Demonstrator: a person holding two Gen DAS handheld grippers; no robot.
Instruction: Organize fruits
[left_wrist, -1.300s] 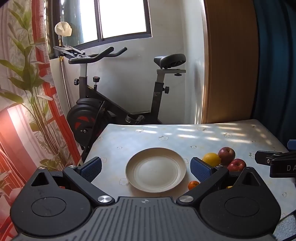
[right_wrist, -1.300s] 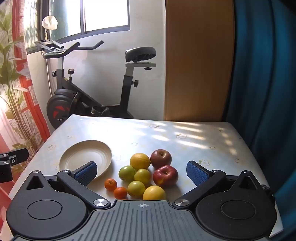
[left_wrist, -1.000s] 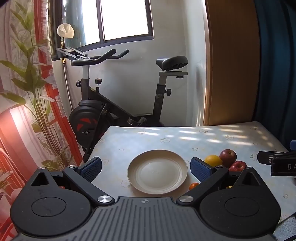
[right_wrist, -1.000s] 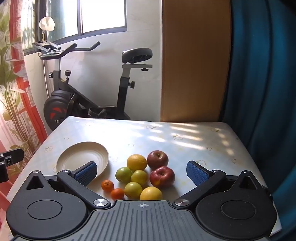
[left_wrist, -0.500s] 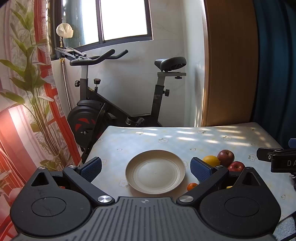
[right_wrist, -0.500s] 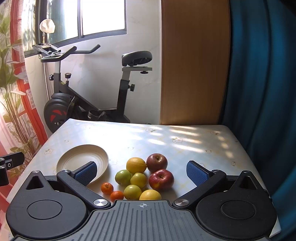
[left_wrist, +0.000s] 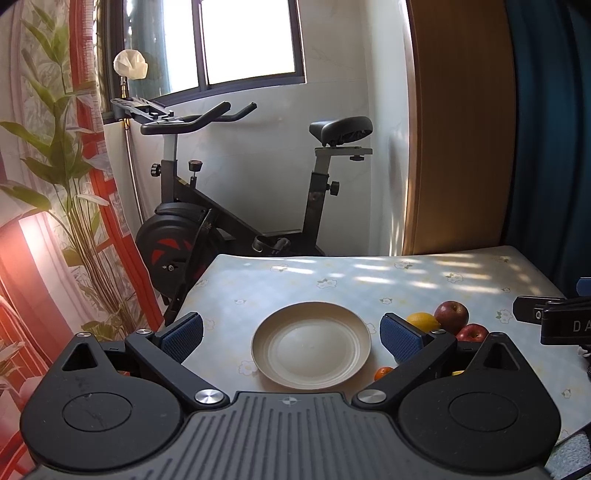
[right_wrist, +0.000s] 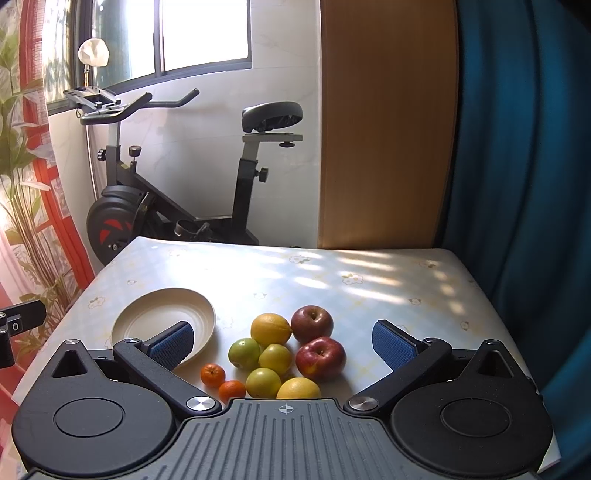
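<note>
An exercise bike (right_wrist: 177, 177) stands against a white wall under a window, with a dark blue curtain (right_wrist: 517, 147) to the right and a wooden panel (right_wrist: 384, 122) between them. In front of the bike is a surface (right_wrist: 369, 280) covered in a pale cloth printed with small flowers, striped with sunlight.

The left gripper (left_wrist: 291, 334) hovers over the near edge of the surface, its blue-padded fingers (left_wrist: 183, 334) spread wide apart and holding nothing. Between them, flat on the surface, lies an empty cream plate (left_wrist: 311, 345).

The right gripper (right_wrist: 282, 343) also hovers low, fingers (right_wrist: 391, 345) spread wide and empty. The plate (right_wrist: 162, 314) lies to its left, partly behind the left finger.

Just right of the plate, the fruit sits in a tight cluster between the right gripper's fingers. At the back, a dark red apple (right_wrist: 312, 324) sits beside a yellow-orange citrus fruit (right_wrist: 270, 329). In front of them is a second red apple (right_wrist: 320, 357), then three green-yellow fruits (right_wrist: 275, 359) touching one another. Nearest the camera is another yellow citrus fruit (right_wrist: 298, 387), partly hidden by the gripper body. Two small tangerines (right_wrist: 212, 374) sit at the cluster's left edge, close to the plate but not on it.
</note>
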